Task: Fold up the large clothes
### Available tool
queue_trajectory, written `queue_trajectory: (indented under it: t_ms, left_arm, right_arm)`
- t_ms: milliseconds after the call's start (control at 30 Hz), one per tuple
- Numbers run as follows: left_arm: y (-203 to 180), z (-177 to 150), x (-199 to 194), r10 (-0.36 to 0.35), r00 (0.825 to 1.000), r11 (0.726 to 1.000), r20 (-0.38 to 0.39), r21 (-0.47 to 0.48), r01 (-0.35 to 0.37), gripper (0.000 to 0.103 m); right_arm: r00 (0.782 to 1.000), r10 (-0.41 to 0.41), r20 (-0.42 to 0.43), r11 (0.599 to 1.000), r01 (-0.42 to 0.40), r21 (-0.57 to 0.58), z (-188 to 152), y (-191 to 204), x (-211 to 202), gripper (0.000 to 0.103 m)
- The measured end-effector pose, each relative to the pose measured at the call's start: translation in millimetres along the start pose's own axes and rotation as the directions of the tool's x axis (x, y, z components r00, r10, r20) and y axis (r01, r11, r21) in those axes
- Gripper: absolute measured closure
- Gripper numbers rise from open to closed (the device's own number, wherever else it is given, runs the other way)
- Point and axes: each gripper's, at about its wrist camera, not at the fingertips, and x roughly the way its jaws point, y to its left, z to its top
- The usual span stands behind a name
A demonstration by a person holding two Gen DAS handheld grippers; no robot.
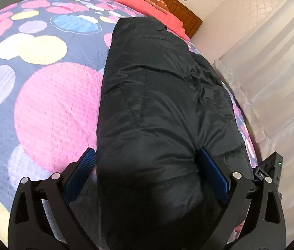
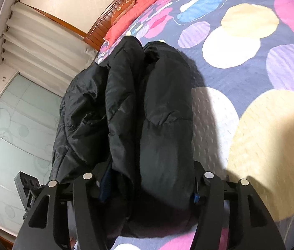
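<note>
A black puffer jacket (image 1: 157,95) lies folded lengthwise into a long bundle near the right edge of the bed. My left gripper (image 1: 147,158) is wide open, its blue pads (image 1: 213,173) on either side of the jacket's near end, the fabric bulging between them. In the right wrist view the same jacket (image 2: 147,108) fills the middle. My right gripper (image 2: 147,187) straddles its near end, jaws wide apart with thick folds of jacket between them; the fingertips are buried in the fabric.
The bed has a quilt with big coloured circles (image 1: 53,108). A coral blanket (image 1: 147,6) and a wooden headboard (image 1: 180,10) are at the far end. White curtains (image 1: 272,66) and a glass-door wardrobe (image 2: 15,129) stand beside the bed.
</note>
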Motion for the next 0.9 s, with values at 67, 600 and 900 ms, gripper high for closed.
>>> queue_trajectory:
  t_ms: [67,600,900]
  left_arm:
    - [-2.3,-0.3,-3.2,0.011,1.0,1.0,0.003,-0.002,-0.011,0.006]
    - [-39.8,-31.9,-53.0,0.193,0.978,0.974,0.083,0.105,-0.201,0.005]
    - [-72.2,-51.4,-94.4,0.313,0.928,0.915,0.201,0.2,-0.352,0.005]
  right_arm:
    - [1.0,-0.003,0.009,1.0,0.003,0.001,-1.0,2.1,-6.3,0.044]
    - [0.974,-0.195,0.113,0.975,0.206,-0.087,-44.5,34.4,-71.4,0.039]
    - [0.911,-0.354,0.212,0.888,0.398,-0.229,-69.7,84.6,-93.5,0.03]
